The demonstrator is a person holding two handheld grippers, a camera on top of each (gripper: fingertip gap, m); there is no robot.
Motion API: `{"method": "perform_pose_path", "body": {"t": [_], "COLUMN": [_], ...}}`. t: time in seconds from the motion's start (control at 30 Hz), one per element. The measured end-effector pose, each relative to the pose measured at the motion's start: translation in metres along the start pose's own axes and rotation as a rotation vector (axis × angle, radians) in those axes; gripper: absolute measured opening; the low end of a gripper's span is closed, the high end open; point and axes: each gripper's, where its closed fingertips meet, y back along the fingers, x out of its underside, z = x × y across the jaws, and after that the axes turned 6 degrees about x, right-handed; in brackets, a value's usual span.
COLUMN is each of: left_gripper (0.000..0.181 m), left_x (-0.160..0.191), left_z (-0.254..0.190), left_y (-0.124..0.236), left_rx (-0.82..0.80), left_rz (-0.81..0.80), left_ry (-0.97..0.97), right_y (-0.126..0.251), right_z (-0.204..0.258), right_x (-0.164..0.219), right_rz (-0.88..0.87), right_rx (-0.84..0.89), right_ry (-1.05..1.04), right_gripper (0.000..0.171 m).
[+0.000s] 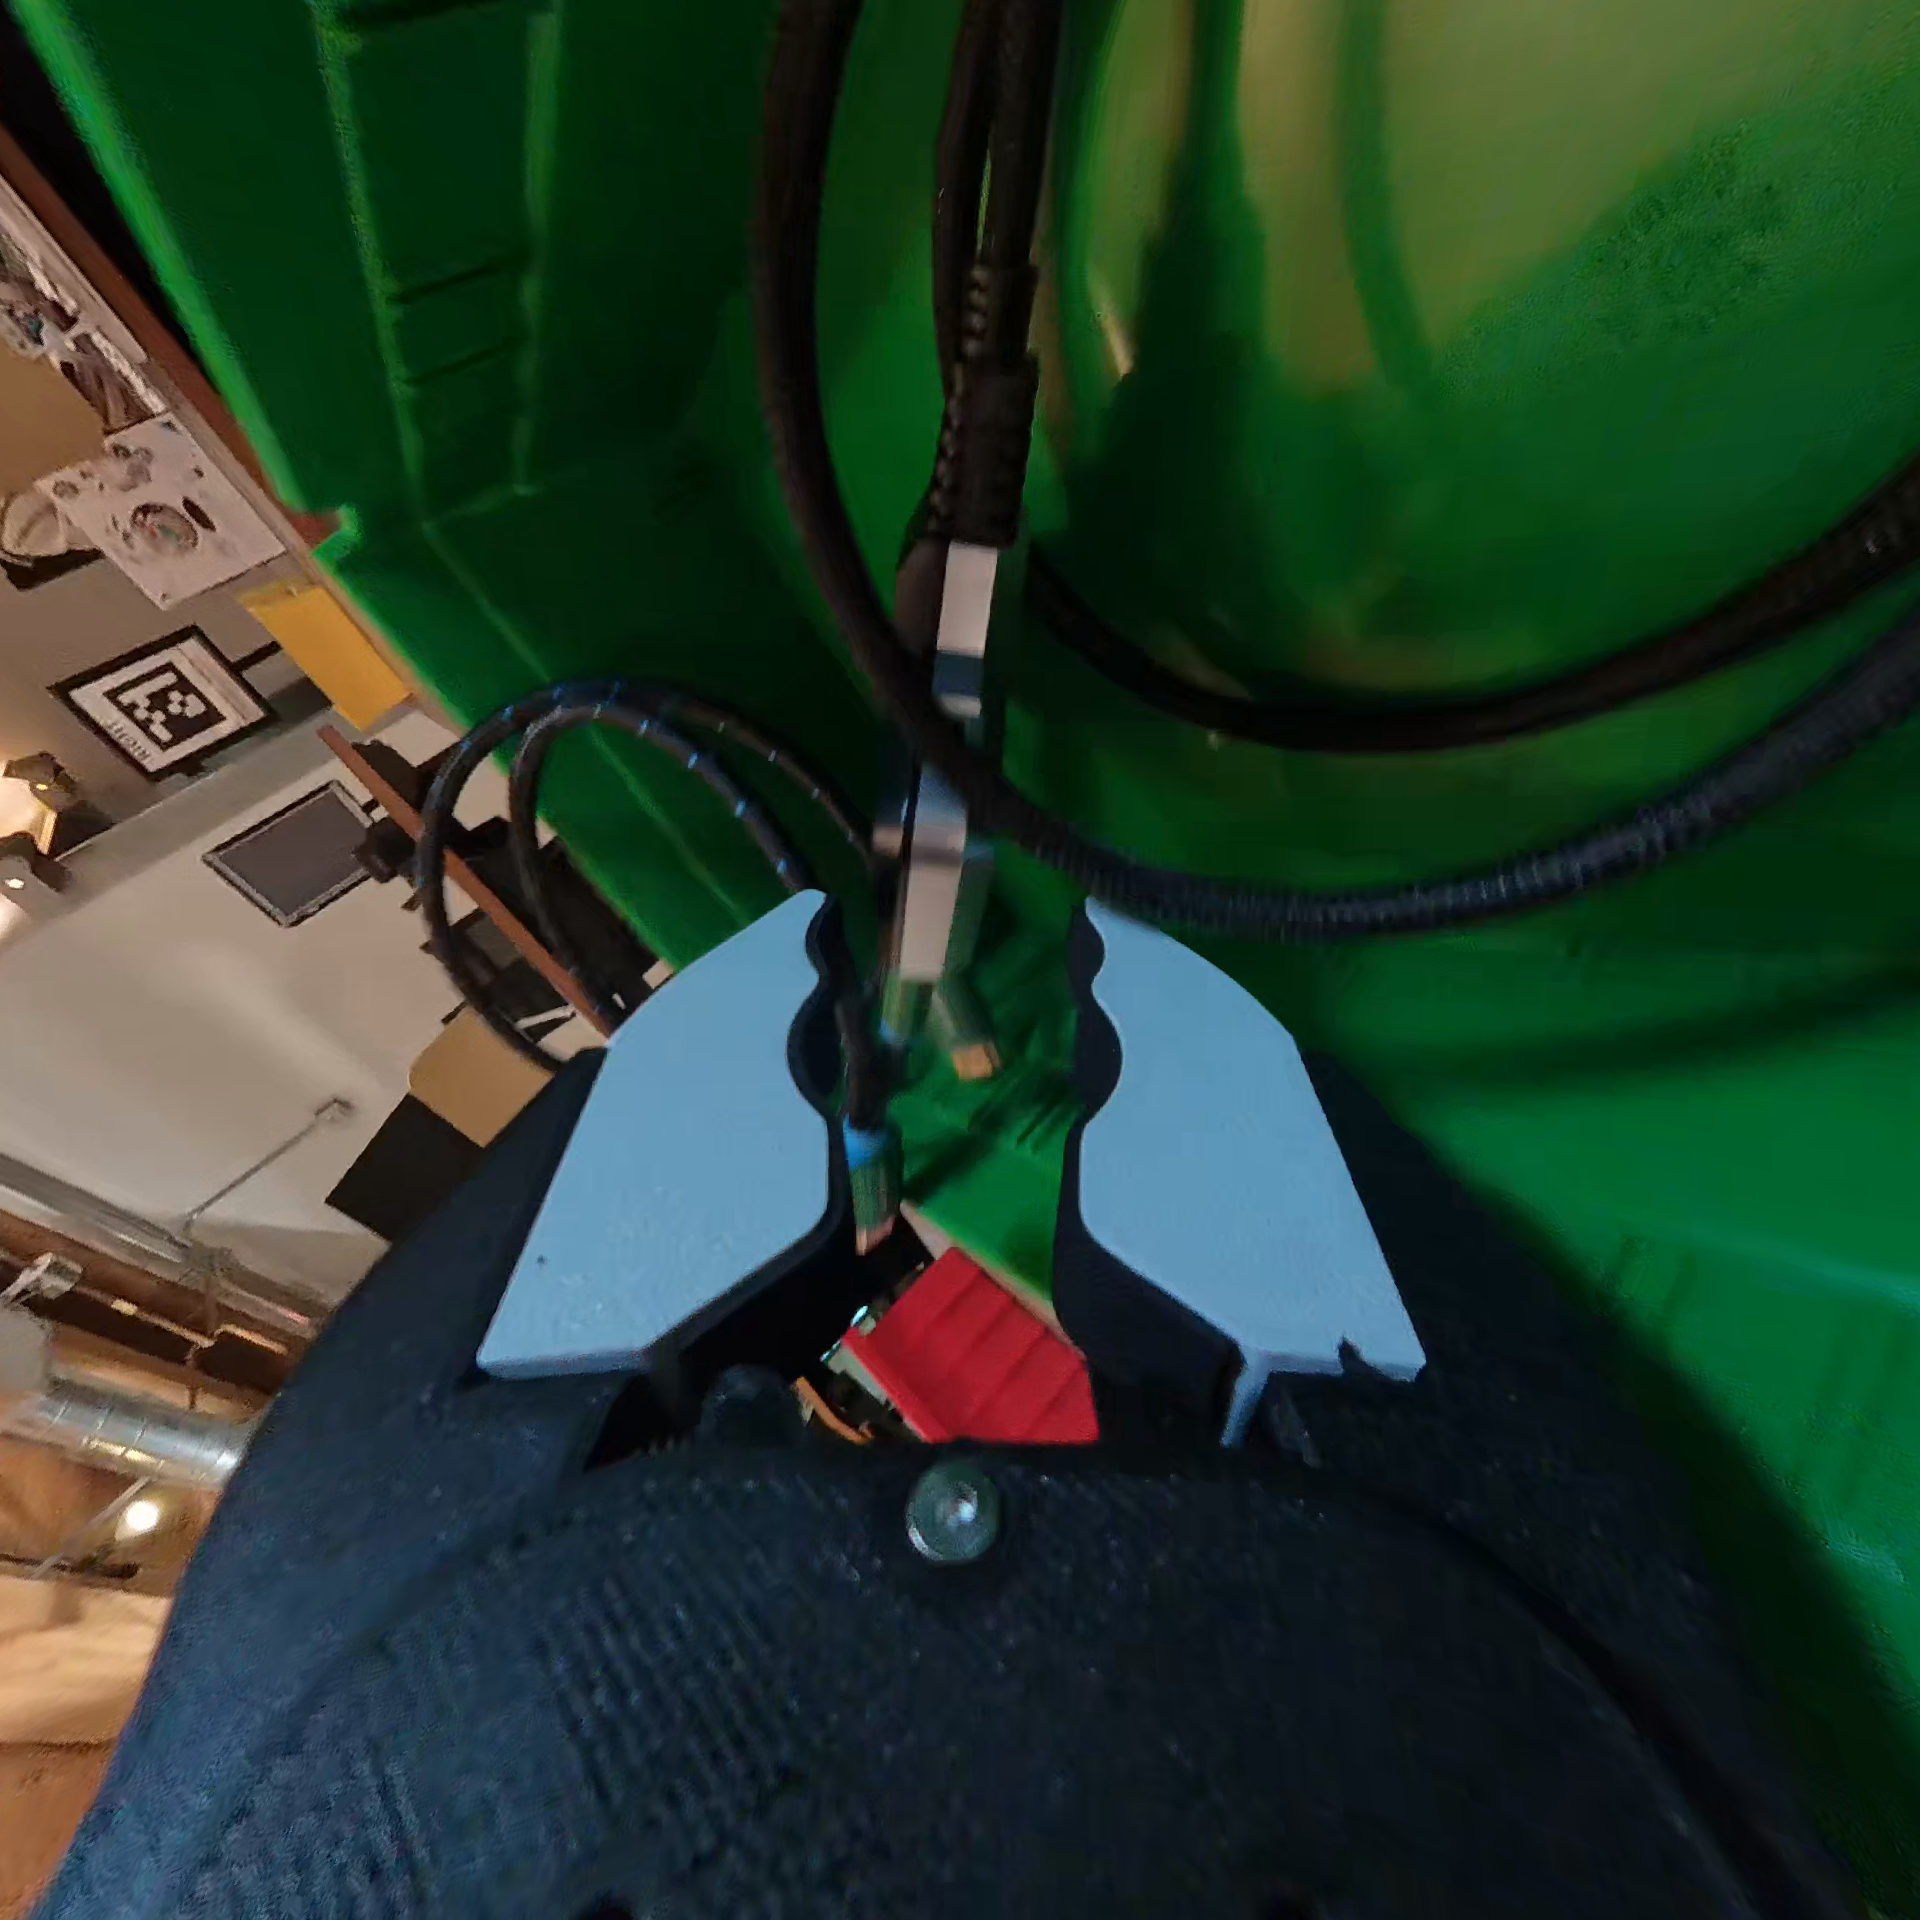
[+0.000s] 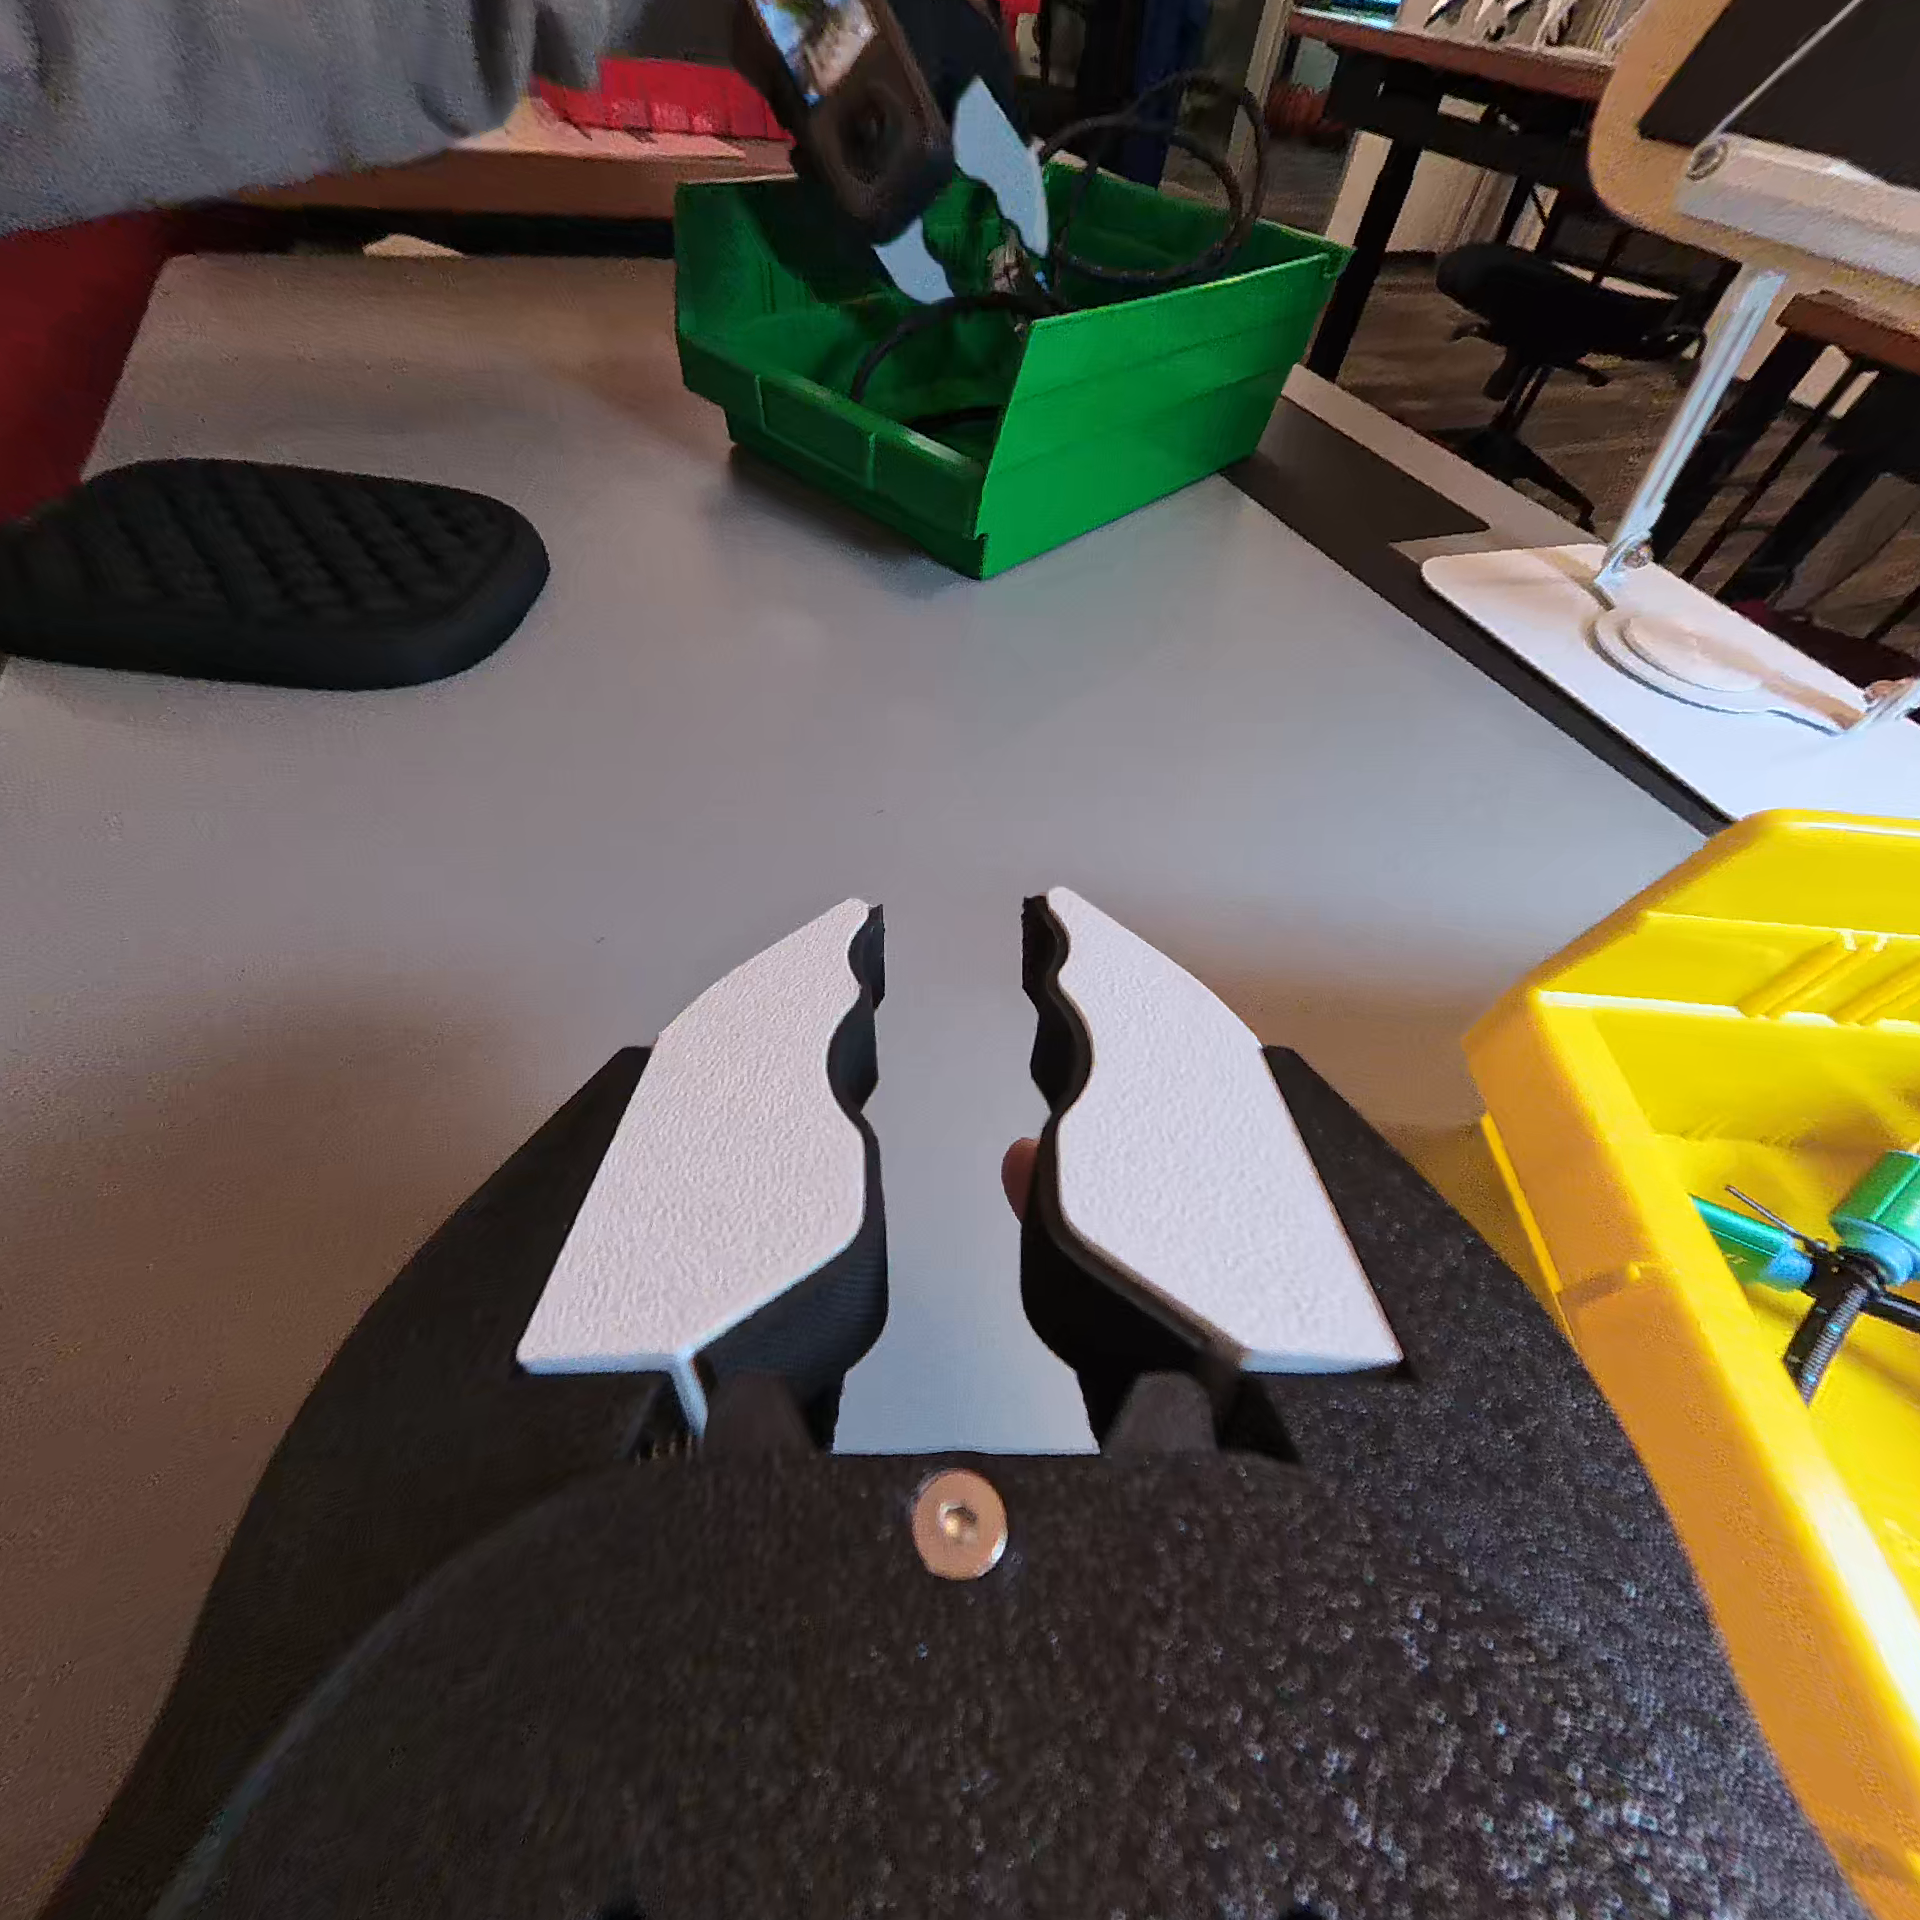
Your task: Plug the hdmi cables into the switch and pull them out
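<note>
A black textured pad [image 2: 260,571] lies at nine o'clock on the grey worktop [image 2: 831,727]. A yellow compartment box [image 2: 1621,1195] sits at four o'clock, blue-green parts [image 2: 1860,1226] inside. A white lamp base [image 2: 1662,644] rests at two o'clock, office chair [image 2: 1538,301] beyond it.
</note>
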Motion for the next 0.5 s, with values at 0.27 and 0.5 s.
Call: {"method": "perform_pose_path", "body": {"t": [0.27, 0.5], "left_gripper": [0.023, 0.022], "left_x": [-0.006, 0.016], "left_z": [0.016, 0.057], "left_y": [-0.014, 0.082], "left_rx": [-0.109, -0.332], "left_rz": [-0.085, -0.097], "left_ry": [0.043, 0.085], "right_y": [0.006, 0.004], "right_z": [0.000, 0.000], "right_x": [0.003, -0.004], "right_rz": [0.008, -0.018], "right_rx": [0.039, 0.025], "right_ry": [0.088, 0.044], "right_gripper": [0.023, 0.022]}}
